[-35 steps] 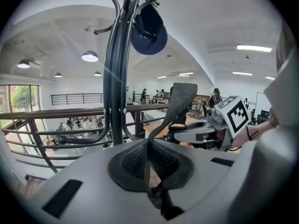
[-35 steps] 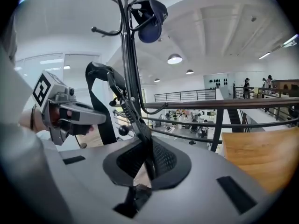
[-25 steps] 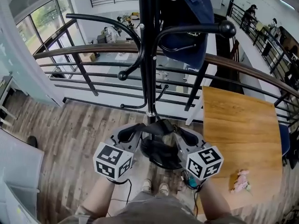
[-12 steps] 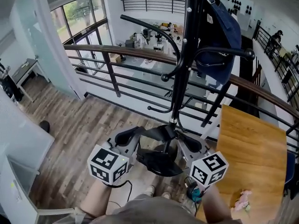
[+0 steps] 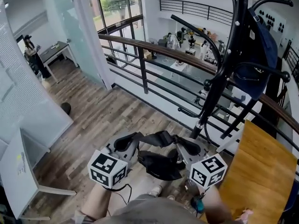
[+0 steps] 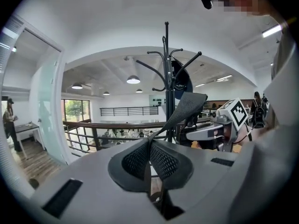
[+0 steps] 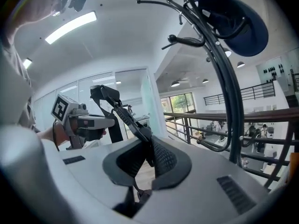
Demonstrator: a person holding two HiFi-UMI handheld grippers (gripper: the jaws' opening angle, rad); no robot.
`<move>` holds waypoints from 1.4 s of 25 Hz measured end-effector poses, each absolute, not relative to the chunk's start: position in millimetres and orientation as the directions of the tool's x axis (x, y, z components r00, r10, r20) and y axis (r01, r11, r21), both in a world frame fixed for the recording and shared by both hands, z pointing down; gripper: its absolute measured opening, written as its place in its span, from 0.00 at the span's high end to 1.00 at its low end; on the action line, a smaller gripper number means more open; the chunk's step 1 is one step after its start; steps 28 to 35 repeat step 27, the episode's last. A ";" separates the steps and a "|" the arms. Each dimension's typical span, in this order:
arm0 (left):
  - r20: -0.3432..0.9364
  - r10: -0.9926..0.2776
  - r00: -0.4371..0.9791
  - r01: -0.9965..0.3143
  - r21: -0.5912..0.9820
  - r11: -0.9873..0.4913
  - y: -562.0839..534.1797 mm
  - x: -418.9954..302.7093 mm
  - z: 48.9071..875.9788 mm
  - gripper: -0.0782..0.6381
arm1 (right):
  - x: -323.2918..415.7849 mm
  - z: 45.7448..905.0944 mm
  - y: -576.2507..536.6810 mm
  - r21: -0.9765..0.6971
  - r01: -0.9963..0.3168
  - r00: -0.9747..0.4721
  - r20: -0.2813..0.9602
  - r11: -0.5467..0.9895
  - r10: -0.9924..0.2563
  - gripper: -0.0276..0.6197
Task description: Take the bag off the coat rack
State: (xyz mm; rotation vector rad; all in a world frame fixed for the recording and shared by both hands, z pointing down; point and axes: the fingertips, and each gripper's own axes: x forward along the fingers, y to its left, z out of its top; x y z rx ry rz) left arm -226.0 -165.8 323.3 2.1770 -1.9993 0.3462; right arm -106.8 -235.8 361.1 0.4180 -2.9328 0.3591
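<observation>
A black bag hangs by its black strap between my two grippers, off the coat rack. My left gripper is shut on one end of the strap, and my right gripper is shut on the other end. In each gripper view the webbing is pinched between the ribbed pads. The black rack pole stands to the upper right, apart from both grippers. A navy cap still hangs on one of its hooks.
A brown-topped metal railing runs behind the rack, with a drop beyond it. A wooden table is at the lower right. A glass wall and a person at a desk are at the left. A white panel stands lower left.
The rack has slid from the middle of the view to the upper right and farther from the grippers. The grippers still hold the bag's strap in front of my body.
</observation>
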 end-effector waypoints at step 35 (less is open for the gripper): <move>0.377 -0.910 -0.169 -0.983 0.005 0.185 -99.4 -275.3 349.0 0.87 | -176.2 397.0 -200.1 -0.186 -0.040 -0.959 0.282 0.982 0.014 0.89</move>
